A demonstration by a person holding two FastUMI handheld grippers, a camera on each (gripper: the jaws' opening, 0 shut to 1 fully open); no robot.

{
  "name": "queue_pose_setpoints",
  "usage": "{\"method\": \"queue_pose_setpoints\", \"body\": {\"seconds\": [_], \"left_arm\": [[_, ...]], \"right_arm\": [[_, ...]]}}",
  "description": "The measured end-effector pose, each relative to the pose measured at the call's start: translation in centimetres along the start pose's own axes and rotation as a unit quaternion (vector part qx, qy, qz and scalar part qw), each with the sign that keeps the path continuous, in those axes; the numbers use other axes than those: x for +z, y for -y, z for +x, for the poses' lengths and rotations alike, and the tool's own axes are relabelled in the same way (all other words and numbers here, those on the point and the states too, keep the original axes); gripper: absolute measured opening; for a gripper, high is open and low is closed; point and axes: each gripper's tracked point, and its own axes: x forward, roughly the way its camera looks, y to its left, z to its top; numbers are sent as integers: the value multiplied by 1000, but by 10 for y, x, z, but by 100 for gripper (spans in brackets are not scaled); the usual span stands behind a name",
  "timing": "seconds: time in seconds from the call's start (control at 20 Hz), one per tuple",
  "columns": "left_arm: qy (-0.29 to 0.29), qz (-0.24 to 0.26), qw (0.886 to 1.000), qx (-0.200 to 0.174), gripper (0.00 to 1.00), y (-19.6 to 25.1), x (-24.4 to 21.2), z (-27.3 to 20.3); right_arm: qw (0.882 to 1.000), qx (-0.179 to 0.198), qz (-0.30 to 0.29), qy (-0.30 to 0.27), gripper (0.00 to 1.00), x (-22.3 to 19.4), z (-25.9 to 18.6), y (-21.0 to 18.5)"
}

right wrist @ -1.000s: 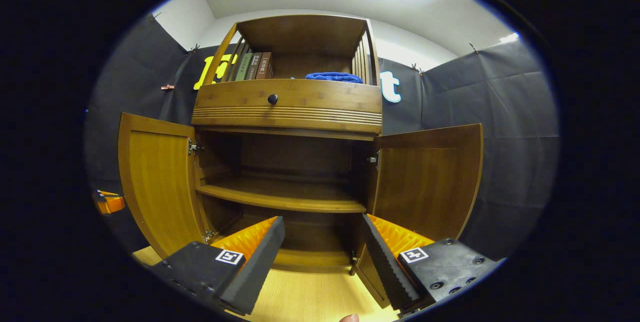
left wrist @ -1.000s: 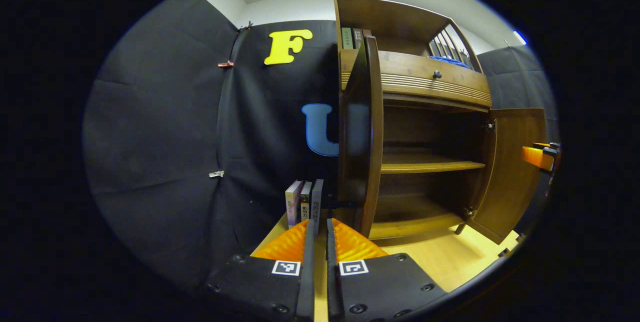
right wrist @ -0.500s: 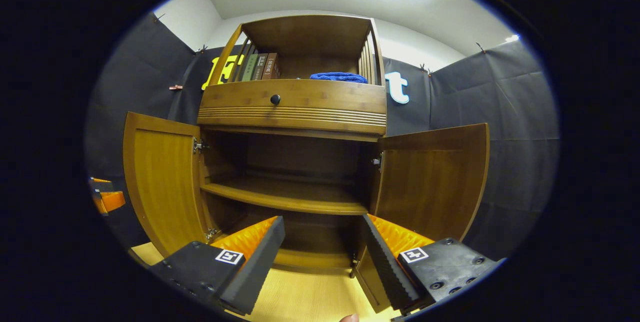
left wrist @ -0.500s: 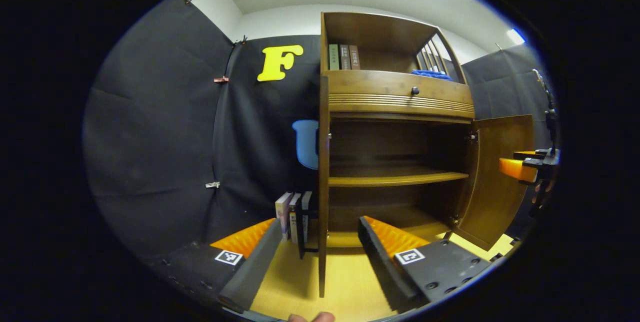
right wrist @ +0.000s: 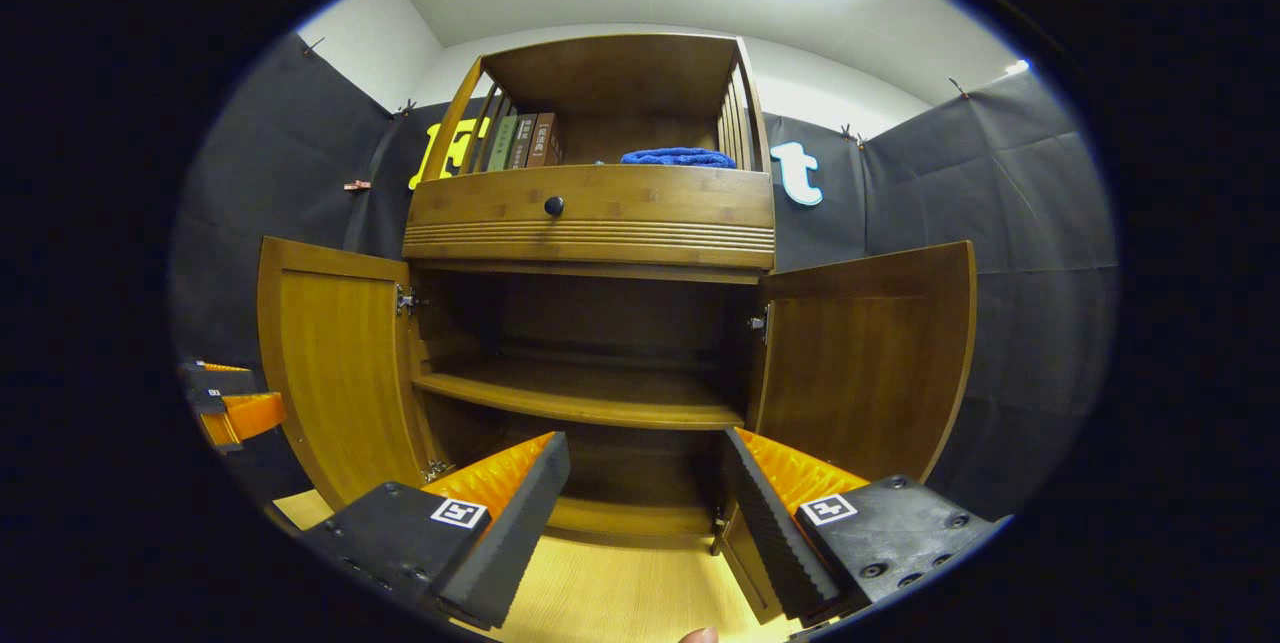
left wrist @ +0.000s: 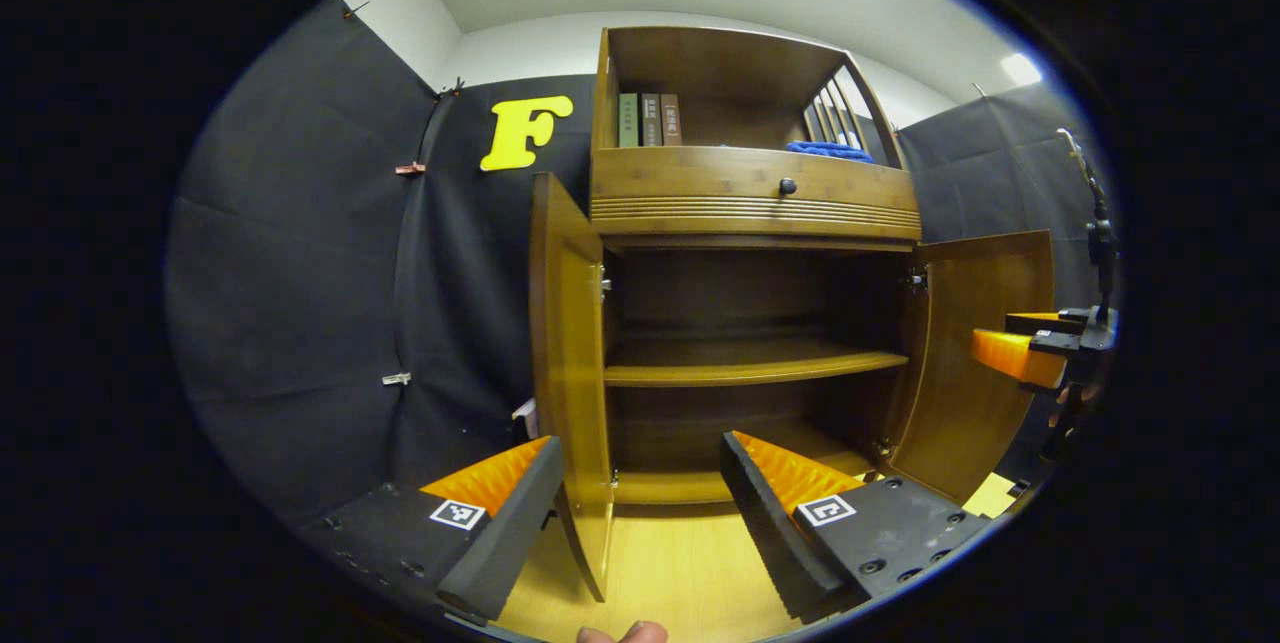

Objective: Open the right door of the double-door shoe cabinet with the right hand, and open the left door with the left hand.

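While both doors of the shoe cabinet stand swung outward, the left hand-held gripper hovers in front of the cabinet's lower opening with its two fingers spread wide and nothing between them. In the left gripper view the left door rises between those fingers, seen nearly edge-on, its lower corner near the left finger, though whether they touch cannot be told. The right door hangs open at the far right of that view, and just beyond it the right hand-held gripper shows in front of the booth wall.

The right hand-held gripper is likewise open and empty in its own view, pointed at the cabinet's lower compartment, apart from both doors. There the left door and the right door flank a bare middle shelf and a dark interior, and the other gripper appears at the far left beside the left door.

Above the doors runs a drawer front with a small dark knob. On the open top shelf a few books stand upright at the left and a blue folded cloth lies at the right. The cabinet stands on a light wooden floor, and a fingertip pokes in at the bottom edge of the left gripper view.
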Motion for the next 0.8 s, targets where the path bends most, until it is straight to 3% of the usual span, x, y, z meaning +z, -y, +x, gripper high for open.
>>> {"method": "queue_pose_setpoints", "body": {"seconds": [0.8], "left_arm": [[13,-12,999,-35,97,46,21,30]], "right_arm": [[1000,-11,7,9,98,6,-4,-1]]}}
